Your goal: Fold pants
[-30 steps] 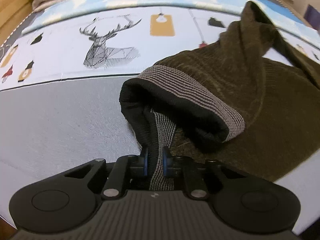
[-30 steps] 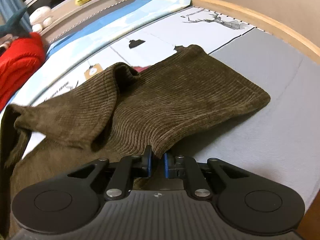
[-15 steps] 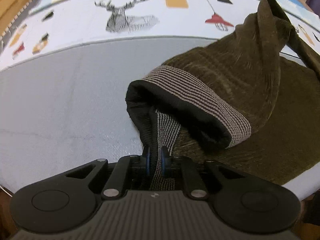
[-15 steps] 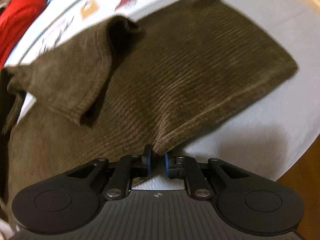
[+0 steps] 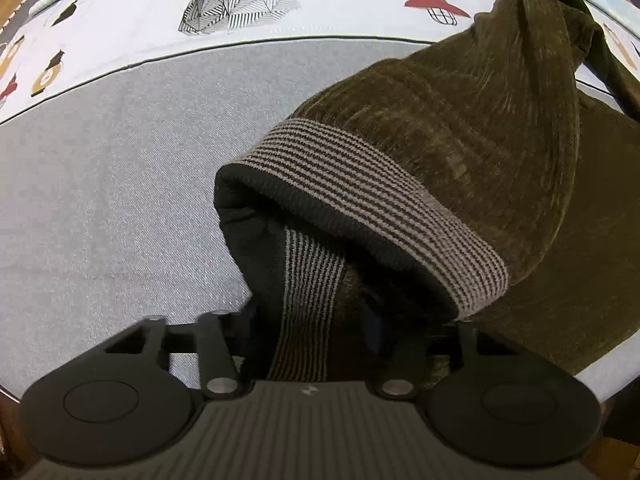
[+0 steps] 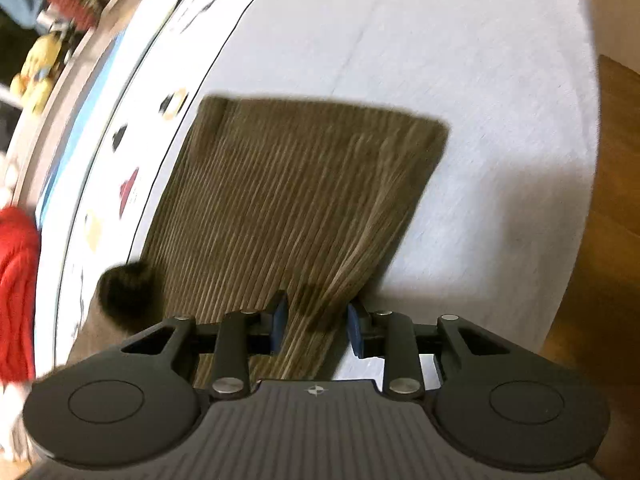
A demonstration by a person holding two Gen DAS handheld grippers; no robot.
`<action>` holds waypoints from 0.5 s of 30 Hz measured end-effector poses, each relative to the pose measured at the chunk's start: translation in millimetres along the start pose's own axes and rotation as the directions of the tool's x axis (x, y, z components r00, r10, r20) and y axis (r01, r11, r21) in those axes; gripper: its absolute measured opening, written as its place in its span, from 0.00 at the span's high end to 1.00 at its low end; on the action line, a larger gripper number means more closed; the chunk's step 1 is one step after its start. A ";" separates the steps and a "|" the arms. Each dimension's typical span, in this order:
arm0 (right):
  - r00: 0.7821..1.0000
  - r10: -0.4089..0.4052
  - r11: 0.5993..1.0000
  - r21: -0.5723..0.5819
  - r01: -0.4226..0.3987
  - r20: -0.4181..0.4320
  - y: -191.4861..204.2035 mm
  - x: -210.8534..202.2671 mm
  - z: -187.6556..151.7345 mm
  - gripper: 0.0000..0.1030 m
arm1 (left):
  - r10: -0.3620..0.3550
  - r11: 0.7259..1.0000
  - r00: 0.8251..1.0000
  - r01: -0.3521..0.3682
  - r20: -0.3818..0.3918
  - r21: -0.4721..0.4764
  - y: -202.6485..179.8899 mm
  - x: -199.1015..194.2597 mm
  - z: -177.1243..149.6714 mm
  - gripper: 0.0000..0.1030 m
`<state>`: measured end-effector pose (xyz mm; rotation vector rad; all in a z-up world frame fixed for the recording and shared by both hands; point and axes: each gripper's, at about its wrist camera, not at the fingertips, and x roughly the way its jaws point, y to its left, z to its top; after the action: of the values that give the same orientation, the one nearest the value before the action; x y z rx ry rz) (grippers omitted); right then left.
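Brown corduroy fills the right half of the left wrist view: the pants [image 5: 460,128] lie bunched on the grey bedspread [image 5: 120,200], with the striped waistband [image 5: 380,208] curling open across the middle of the frame. The left gripper [image 5: 312,328] sits at the bottom centre, fingers spread wide, and a strip of that waistband runs down between them without being squeezed. A deer print [image 5: 224,4] shows on the white band at the upper left. Over in the right wrist view, blurred by motion, the pants [image 6: 300,192] spread flat through the centre, their far edge squared off against the grey cover. The right gripper [image 6: 316,324] at the bottom centre has its blue pads [image 6: 279,326] parted, cloth lying loose between them. Red fabric [image 6: 16,292] sits at the left edge, and a yellow toy [image 6: 38,72] in the upper left.
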<state>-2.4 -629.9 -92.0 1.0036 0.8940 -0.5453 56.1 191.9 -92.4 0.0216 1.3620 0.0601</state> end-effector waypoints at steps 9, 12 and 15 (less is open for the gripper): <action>0.986 -0.128 0.979 -0.147 0.144 0.109 6.8 -26.4 -6.3 0.94 | -0.004 1.000 0.996 0.004 0.085 0.003 4.8 -21.7 -13.2 0.90; 0.974 -0.189 0.971 -0.126 0.204 0.125 -0.5 -33.8 -6.4 0.94 | -0.022 1.000 0.995 0.019 0.095 0.025 4.3 -26.7 -21.7 0.90; 0.962 -0.248 0.962 -0.086 0.259 0.117 -10.4 -37.3 -6.8 0.94 | -0.036 0.999 0.997 0.033 0.073 0.042 6.6 -28.3 -25.2 0.90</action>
<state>-33.0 -628.6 -67.4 0.7658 0.9523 -0.7557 25.4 196.4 -69.6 0.0347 1.2896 0.0023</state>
